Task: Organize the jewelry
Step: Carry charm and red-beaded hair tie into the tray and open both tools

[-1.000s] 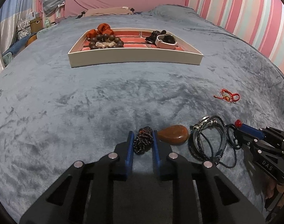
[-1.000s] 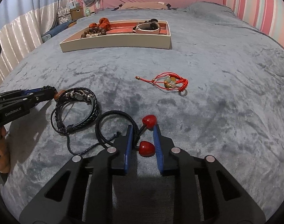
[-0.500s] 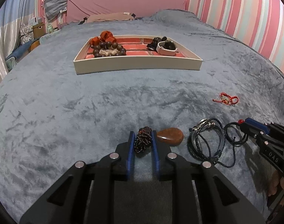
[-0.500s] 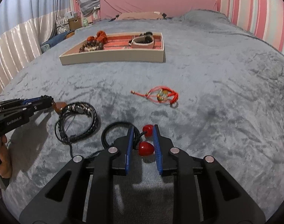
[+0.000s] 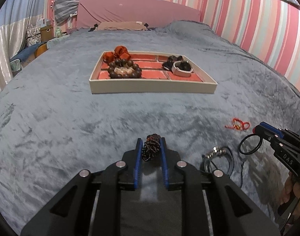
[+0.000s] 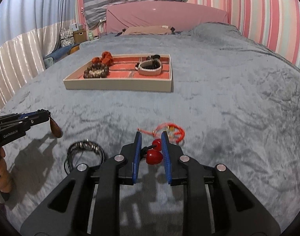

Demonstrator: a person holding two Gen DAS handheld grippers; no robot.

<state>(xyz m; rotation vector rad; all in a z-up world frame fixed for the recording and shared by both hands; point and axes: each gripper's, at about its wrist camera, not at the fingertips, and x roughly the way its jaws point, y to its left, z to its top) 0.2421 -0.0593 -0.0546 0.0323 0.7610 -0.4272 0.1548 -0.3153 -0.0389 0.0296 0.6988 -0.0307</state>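
My left gripper (image 5: pixel 151 142) is shut on a dark braided cord (image 5: pixel 151 149). Its brown stone pendant (image 6: pixel 55 128) hangs free under the fingers, clear of the bed, in the right wrist view. My right gripper (image 6: pixel 151 136) is shut on a cord necklace with red beads (image 6: pixel 154 156). The necklace's black cord loop (image 5: pixel 248 144) dangles below that gripper (image 5: pixel 258 129) at the right of the left wrist view. Ahead on the bed stands the cream tray (image 5: pixel 150 88) with a red lining, also visible in the right wrist view (image 6: pixel 118 87).
The tray holds a brown bead bracelet (image 5: pixel 124 70), orange fabric pieces (image 5: pixel 118 53) and a white bangle with dark items (image 5: pixel 181 69). A red string bracelet (image 6: pixel 174 132) and a black leather bracelet (image 6: pixel 85 149) lie on the grey blanket. A pillow and pink headboard are behind.
Both grippers have risen from the blanket. The brown pendant has left the bed and now hangs, and the black cord loop has lifted away from the leather bracelet.
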